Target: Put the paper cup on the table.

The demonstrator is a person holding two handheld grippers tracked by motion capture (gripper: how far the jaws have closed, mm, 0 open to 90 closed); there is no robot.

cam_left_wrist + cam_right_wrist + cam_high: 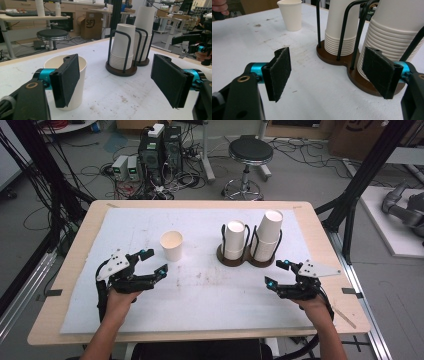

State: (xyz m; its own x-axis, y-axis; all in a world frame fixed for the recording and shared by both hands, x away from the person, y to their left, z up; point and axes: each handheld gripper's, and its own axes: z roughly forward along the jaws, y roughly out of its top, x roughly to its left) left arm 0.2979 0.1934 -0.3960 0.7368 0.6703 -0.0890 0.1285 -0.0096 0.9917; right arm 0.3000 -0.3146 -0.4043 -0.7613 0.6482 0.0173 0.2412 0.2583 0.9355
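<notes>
High view | cup (pixel 171 245) empty | holder (pixel 248 259) holds two cup stacks | both tools released

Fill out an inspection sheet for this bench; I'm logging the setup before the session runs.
Surface: white mat on the wooden table, lightly stained.
Job's things: single paper cup upright; two cup stacks upside down in a black wire holder.
Clutter: nothing seen.
Grippers: left gripper open, beside the single cup; right gripper open, before the holder; both empty.
Cables: tangled on the floor behind the table.
Surroundings: stool, computer towers, black frame posts.
</notes>
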